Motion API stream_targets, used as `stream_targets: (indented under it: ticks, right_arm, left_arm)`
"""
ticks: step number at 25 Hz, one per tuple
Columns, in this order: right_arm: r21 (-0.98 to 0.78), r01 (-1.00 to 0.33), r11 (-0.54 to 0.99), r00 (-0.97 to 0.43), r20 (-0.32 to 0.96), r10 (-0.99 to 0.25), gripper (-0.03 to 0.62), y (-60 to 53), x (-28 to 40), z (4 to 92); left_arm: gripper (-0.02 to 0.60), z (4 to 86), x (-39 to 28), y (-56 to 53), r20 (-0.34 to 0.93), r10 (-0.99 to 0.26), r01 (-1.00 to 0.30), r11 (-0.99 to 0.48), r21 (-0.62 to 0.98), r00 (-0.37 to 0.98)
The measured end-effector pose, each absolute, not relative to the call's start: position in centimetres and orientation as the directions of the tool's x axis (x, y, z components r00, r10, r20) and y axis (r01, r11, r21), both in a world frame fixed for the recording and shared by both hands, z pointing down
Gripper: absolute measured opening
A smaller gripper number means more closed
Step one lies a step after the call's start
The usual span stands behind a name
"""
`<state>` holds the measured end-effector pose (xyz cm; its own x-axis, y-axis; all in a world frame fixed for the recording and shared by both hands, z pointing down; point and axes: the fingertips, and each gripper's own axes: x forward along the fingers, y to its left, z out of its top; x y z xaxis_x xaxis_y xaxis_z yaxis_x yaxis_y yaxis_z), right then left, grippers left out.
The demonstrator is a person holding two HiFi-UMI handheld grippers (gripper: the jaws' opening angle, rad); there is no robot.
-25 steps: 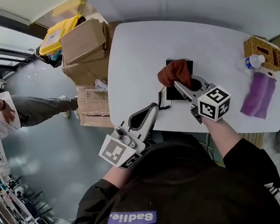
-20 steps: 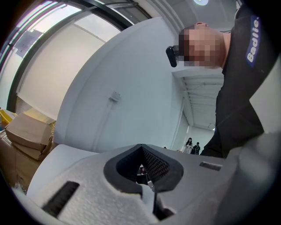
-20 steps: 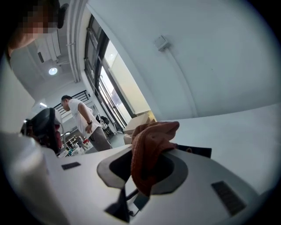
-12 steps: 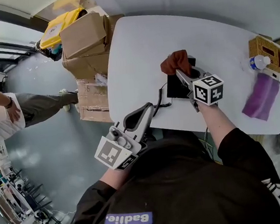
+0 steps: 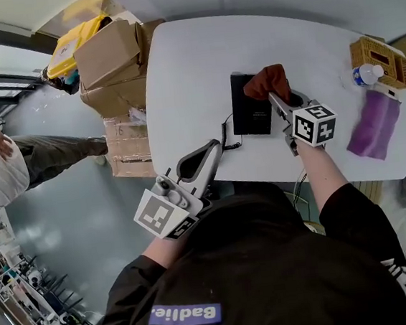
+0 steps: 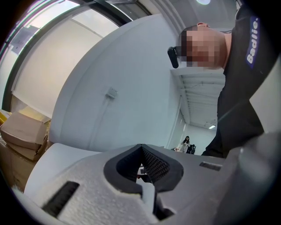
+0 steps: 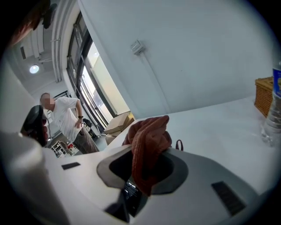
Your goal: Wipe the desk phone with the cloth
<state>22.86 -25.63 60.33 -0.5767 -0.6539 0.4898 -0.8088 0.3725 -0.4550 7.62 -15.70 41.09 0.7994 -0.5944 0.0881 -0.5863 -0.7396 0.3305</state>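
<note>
Task is looking mid-way, approx. The right gripper [image 5: 274, 99] is clamping the cloth [image 5: 267, 83], w/ its jaws closing narrow on the bunched fabric. In the right gripper view the rust-brown wad is poking up from between them. The cloth is sitting on the desk phone [image 5: 250, 110] at its 1 o'clock corner, so wiping seems to be going on at that far-right part. No frame is showing which bits are already clean, so the rest of the face & the 9 o'clock side are probably waiting.

The left gripper [image 5: 213, 151] is hanging at the phone's 7 o'clock, by the table [image 5: 193, 65] edge, not touching the phone. Its jaws are resting together w/ nothing in them.

The phone is lying flat near table centre: a black, matte, oblong slab. Its coiled cord [image 5: 227, 135] is trailing off toward 7 o'clock. No dust or marks are showing at this res. The cloth is looking soft and ribbed, crumpled not folded, so only a small patch is prob. making contact.
</note>
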Motion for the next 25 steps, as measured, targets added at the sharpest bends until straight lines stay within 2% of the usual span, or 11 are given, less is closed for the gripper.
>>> stream_targets:
  ticks: [4, 16, 25]
  right_arm:
    - [-0.462, -0.807, 0.368, -0.579, 0.497, -0.646, 0.094, -24.7, 22.0, 60.7]
    - [-0.485, -0.764, 0.426, -0.644, 0.53, -0.551, 0.094, -22.0, 14.0, 62.2]
    - [-0.469, -0.796, 0.382, -0.603, 0.563, -0.565, 0.094, -20.0, 18.1, 63.3]
  left_arm:
    - [0.006, 41.1, 7.4, -14.9, 0.089, -0.582, -0.575, -0.747, 0.333, 0.808]
    - [0.006, 41.0, 2.3, -13.0, 0.102, -0.617, -0.612, -0.719, 0.329, 0.78]
    - [0.006, 41.1, 5.1, -12.9, 0.086, -0.571, -0.564, -0.755, 0.334, 0.816]
